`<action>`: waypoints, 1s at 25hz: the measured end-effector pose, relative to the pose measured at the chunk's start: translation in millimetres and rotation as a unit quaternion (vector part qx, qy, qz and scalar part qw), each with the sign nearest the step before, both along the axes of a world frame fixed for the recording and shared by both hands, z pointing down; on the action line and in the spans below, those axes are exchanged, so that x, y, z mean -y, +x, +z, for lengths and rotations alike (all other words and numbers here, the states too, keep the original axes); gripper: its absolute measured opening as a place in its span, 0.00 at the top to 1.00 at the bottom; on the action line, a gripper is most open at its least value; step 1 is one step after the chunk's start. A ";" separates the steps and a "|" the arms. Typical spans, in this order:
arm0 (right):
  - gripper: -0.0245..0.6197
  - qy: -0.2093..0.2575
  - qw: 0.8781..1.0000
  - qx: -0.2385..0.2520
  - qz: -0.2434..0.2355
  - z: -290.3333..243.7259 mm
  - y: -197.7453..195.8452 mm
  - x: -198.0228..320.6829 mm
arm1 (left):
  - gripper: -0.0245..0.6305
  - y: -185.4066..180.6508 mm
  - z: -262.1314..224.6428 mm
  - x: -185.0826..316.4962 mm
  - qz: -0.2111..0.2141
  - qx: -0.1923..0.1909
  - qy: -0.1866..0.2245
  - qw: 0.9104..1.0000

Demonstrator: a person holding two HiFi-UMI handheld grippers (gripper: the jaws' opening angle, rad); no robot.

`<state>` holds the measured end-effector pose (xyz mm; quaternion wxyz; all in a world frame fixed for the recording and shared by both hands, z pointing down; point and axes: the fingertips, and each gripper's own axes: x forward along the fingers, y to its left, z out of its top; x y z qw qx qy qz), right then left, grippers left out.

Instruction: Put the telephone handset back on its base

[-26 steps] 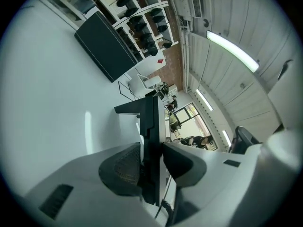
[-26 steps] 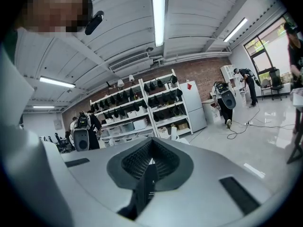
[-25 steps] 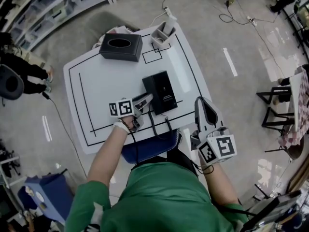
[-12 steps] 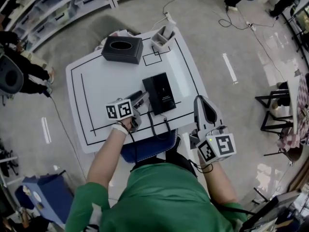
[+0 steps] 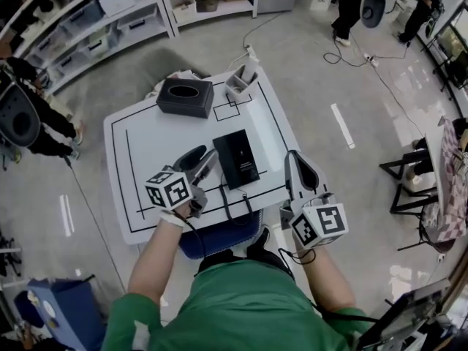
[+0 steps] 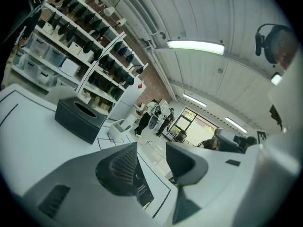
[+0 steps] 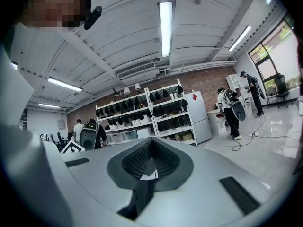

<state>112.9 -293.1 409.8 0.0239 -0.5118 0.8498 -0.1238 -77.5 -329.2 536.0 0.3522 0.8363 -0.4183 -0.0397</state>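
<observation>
The black telephone (image 5: 235, 159) lies in the middle of the white table (image 5: 139, 196); its handset rests along the base's left side, though the two are hard to tell apart. A black cord (image 5: 228, 203) runs from it over the front edge. My left gripper (image 5: 207, 154) hovers just left of the phone with its jaws open and empty. In the left gripper view that gripper (image 6: 151, 148) shows a clear gap, with the phone (image 6: 142, 193) below it. My right gripper (image 5: 292, 159) is shut and empty, off the table's right edge; in the right gripper view this gripper (image 7: 150, 150) points up at shelves.
A black tissue box (image 5: 186, 97) and a white holder (image 5: 241, 85) stand at the table's far edge. A blue chair seat (image 5: 219, 236) sits under the front edge. Shelving (image 5: 110, 13) lines the far wall, and people stand at the left and top right.
My left gripper drew back from the phone's left side, toward me and to the left, and its jaws spread wide. The right gripper stayed where it was.
</observation>
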 end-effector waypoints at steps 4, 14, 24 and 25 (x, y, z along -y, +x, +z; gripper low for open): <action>0.93 0.016 1.000 0.001 -0.004 -15.7 -3.8 -4.0 | 0.66 2.5 -45.7 -9.9 0.003 0.015 0.051 0.999; 0.93 0.065 0.998 -0.002 -0.009 -62.1 -6.2 -18.2 | 0.66 6.4 -130.7 -29.1 -0.019 0.089 0.151 0.984; 0.93 0.114 0.993 -0.004 -0.036 -97.8 -17.6 -28.8 | 0.66 7.6 -199.1 -48.7 -0.043 0.106 0.230 0.966; 0.93 0.118 0.992 -0.003 -0.039 -100.5 -18.9 -29.3 | 0.66 8.0 -203.7 -50.4 -0.044 0.107 0.234 0.965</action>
